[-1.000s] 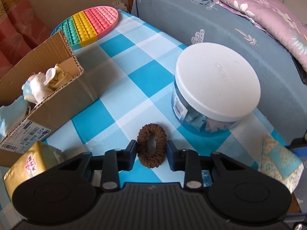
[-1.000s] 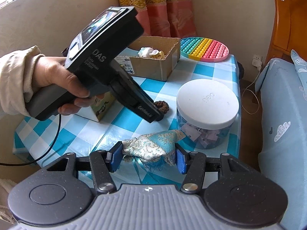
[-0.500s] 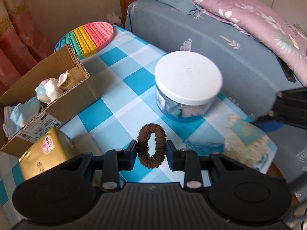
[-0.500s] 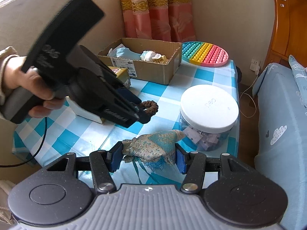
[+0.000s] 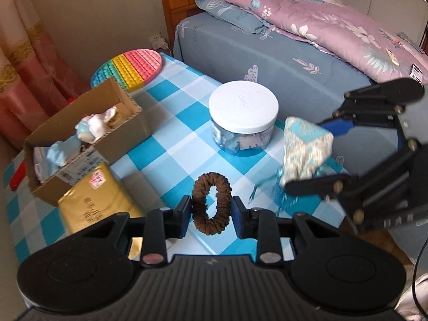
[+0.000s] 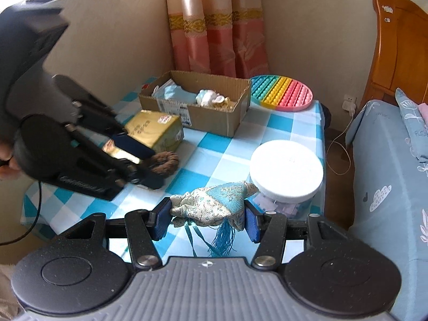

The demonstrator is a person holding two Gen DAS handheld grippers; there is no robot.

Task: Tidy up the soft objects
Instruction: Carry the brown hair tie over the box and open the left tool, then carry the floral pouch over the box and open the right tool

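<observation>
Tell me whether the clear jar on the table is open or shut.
Shut. The clear jar stands upright with its white lid sitting flat across the whole top; the right wrist view shows no gap at the rim.

The left wrist view is taken from above and behind the left gripper (image 5: 211,212), angled steeply down across the bench (image 5: 184,139) toward the bed (image 5: 281,61). The right wrist view is aimed over the right gripper (image 6: 207,218) toward the curtain (image 6: 216,34). The cardboard box (image 5: 125,133), the white-lidded jar (image 6: 287,171) and each opposite gripper are shared by both views.
</observation>
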